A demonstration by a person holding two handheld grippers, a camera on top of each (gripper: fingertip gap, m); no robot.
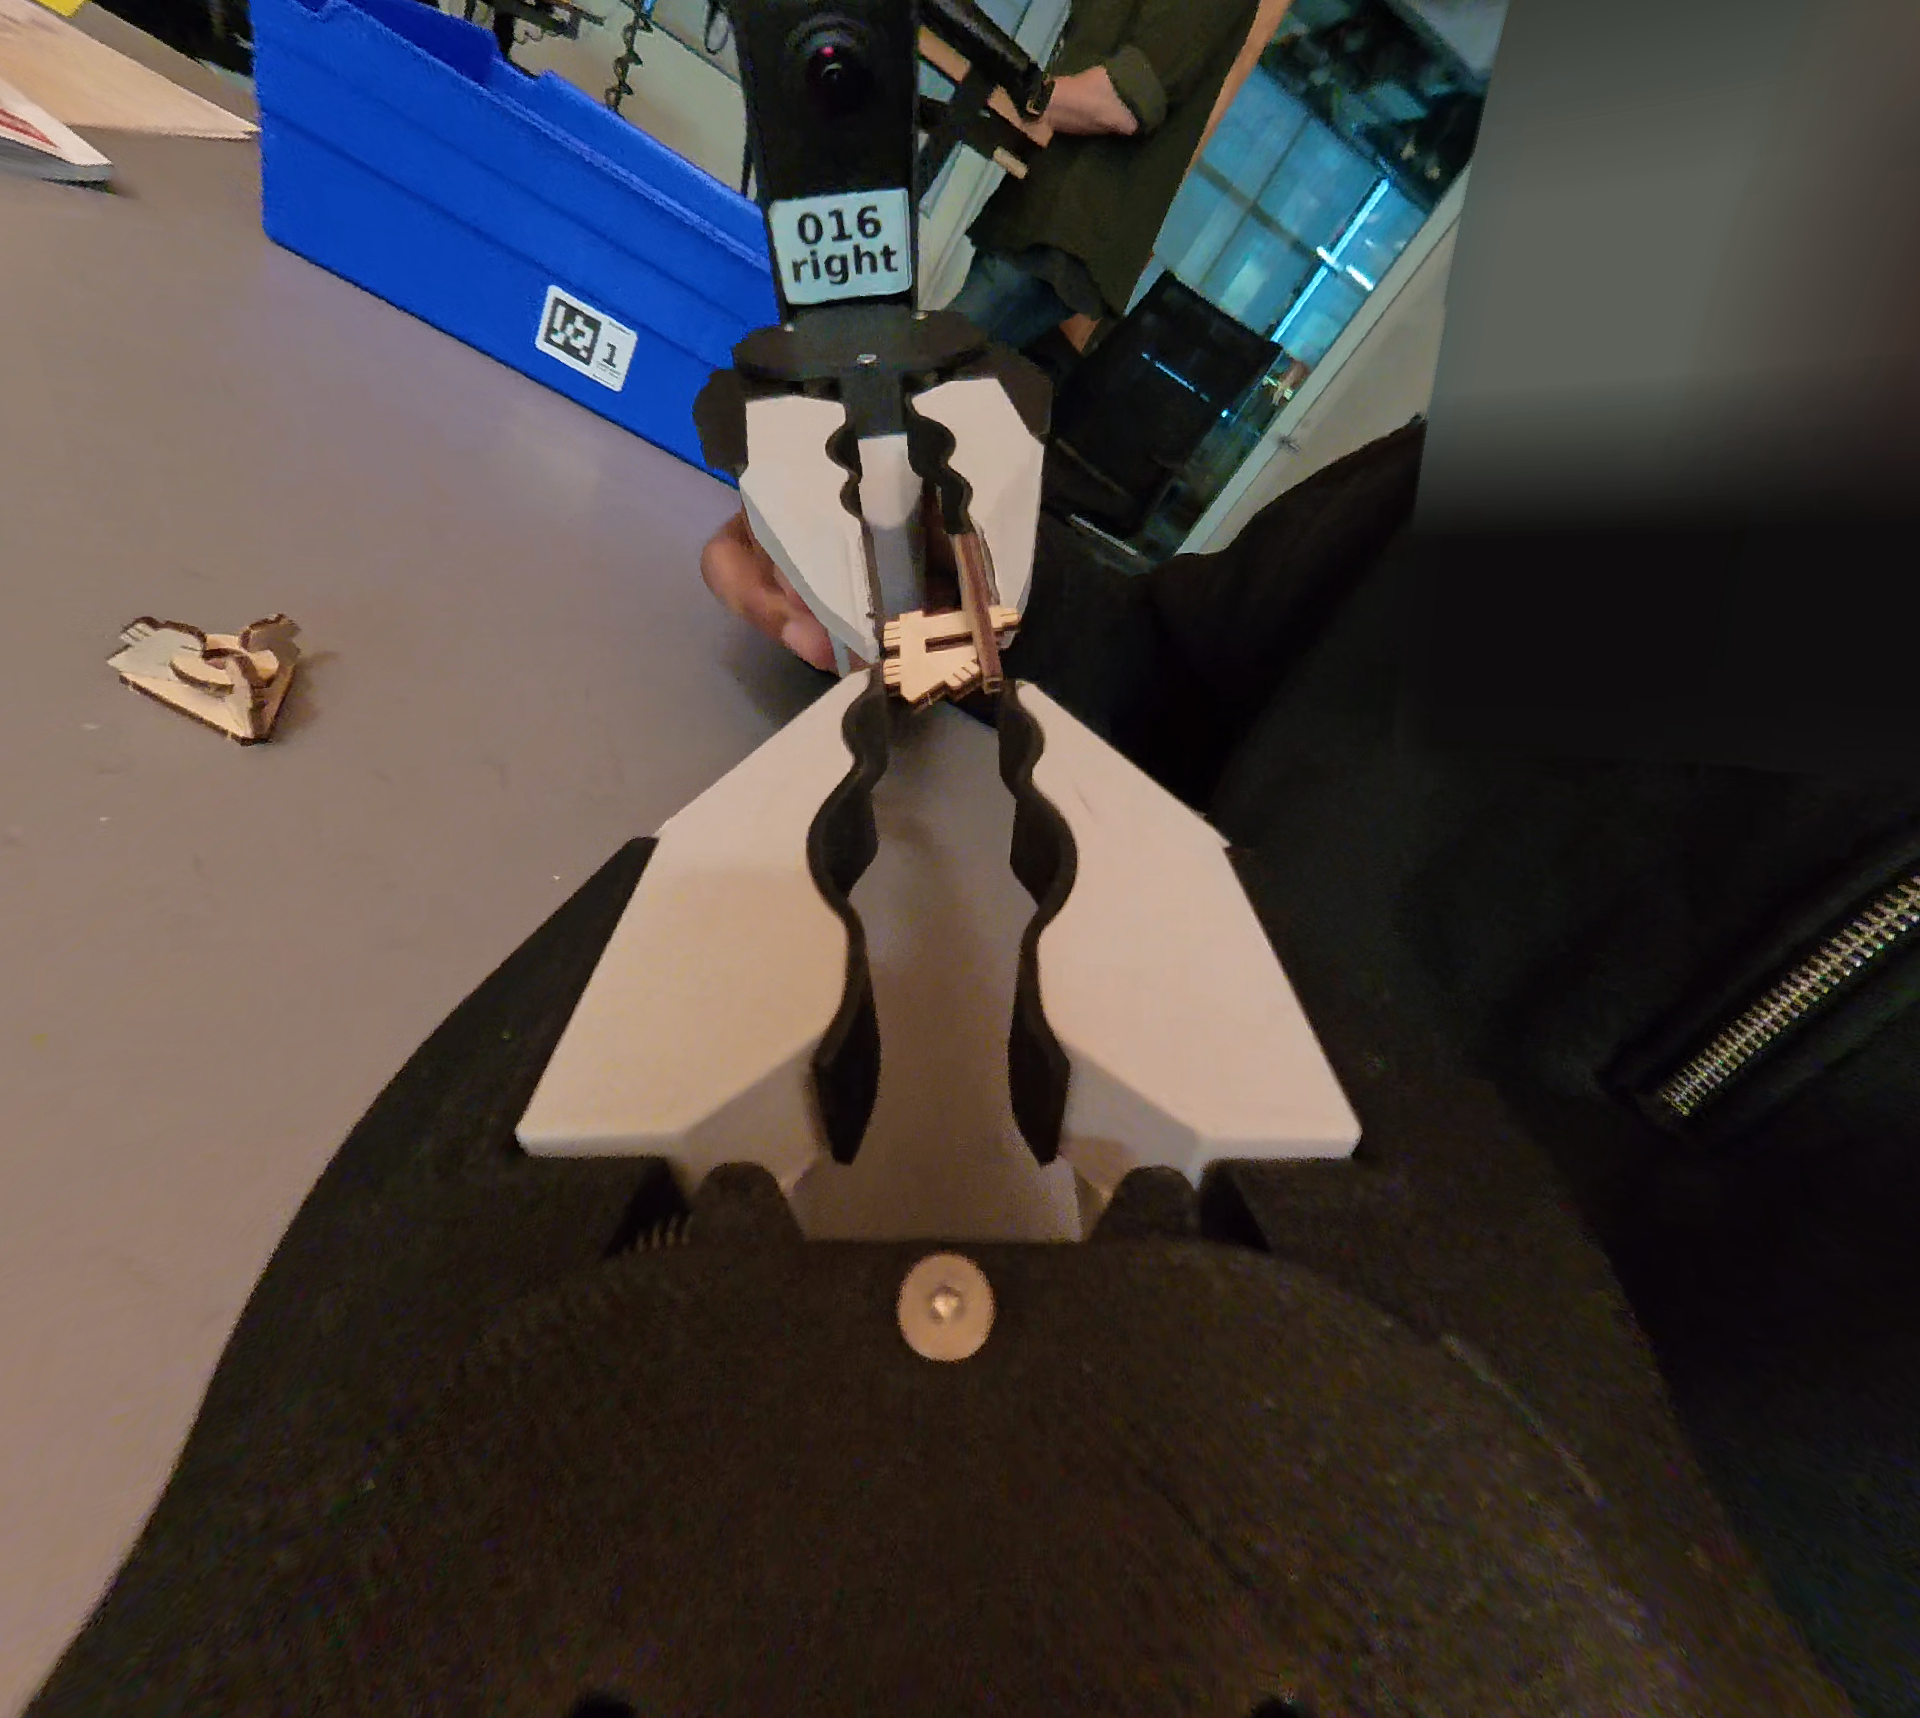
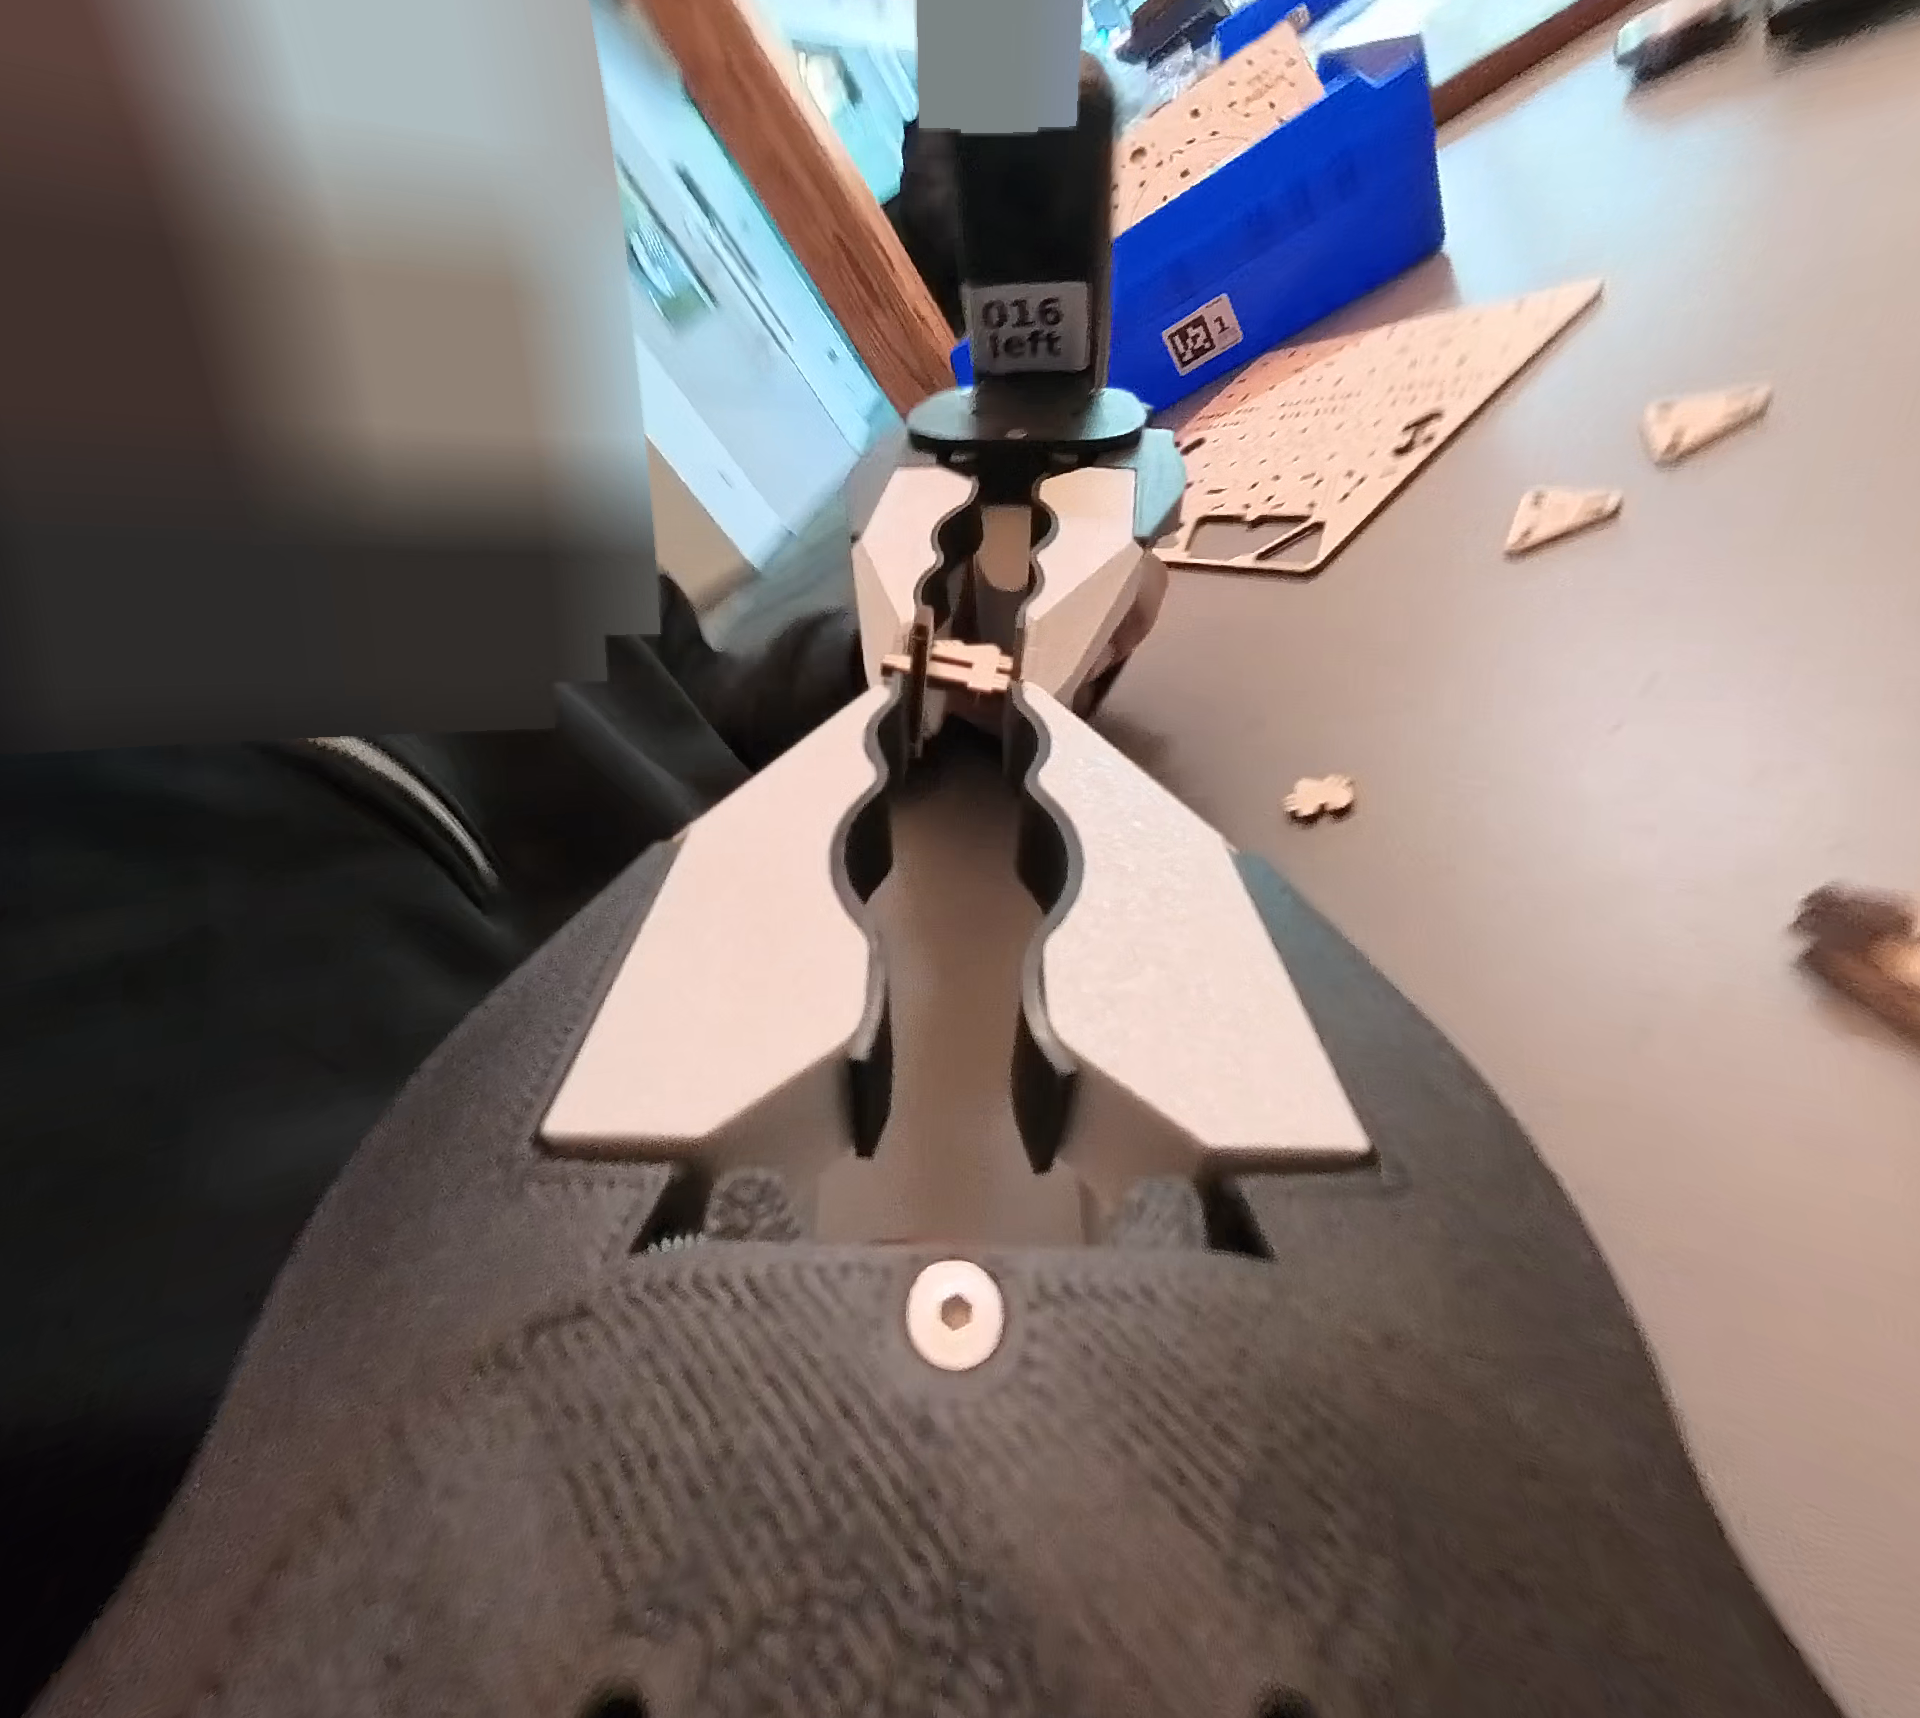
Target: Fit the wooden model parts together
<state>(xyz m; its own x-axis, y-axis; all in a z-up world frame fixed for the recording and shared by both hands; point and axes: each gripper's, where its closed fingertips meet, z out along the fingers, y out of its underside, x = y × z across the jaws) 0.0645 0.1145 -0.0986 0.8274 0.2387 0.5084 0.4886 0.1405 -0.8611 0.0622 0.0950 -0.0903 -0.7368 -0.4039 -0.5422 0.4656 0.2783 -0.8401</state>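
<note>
The two grippers meet tip to tip above the worktop (image 1: 312,473) edge. A bin (image 1: 468,214) stands behind them.

Grippers tip-to-tip — fingers (image 1: 871,712) narrowly parted

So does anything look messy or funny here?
A bit. Small wooden cut-outs lie scattered loose on the grey table, away from their wooden sheet. Both tongs meet tip to tip around a small notched wooden piece.

pale plywood piece (image 1: 940,655); matt grey table (image 1: 364,837)
</note>
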